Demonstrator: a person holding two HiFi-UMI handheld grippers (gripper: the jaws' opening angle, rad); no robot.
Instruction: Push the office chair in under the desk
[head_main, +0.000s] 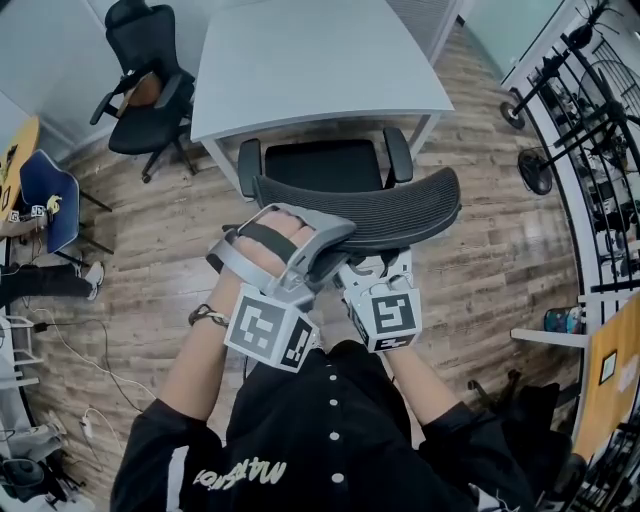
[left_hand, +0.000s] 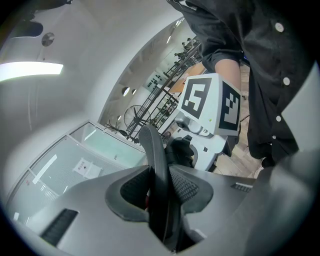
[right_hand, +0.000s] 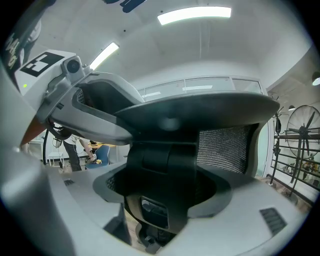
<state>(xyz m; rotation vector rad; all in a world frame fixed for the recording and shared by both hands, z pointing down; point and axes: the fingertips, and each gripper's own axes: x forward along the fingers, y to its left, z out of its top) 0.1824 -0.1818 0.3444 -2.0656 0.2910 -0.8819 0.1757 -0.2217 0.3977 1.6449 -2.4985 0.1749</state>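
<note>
Both clamped: left tongs (left_hand: 159, 200) on the office chair (head_main: 322, 165) backrest (head_main: 400, 210) rim, right tongs (right_hand: 165, 200) on its rear spine (right_hand: 167, 150), a two-point hold likely for steering it straight under the table (head_main: 300, 60).

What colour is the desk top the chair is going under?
Plain pale grey desk top; clearest in the head view.

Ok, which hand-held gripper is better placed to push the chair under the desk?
Right, probably. The right hand-held gripper has the central spine between its jaws, so a push should run straight. The left hand-held gripper clamps the backrest off-centre and might swivel it.
</note>
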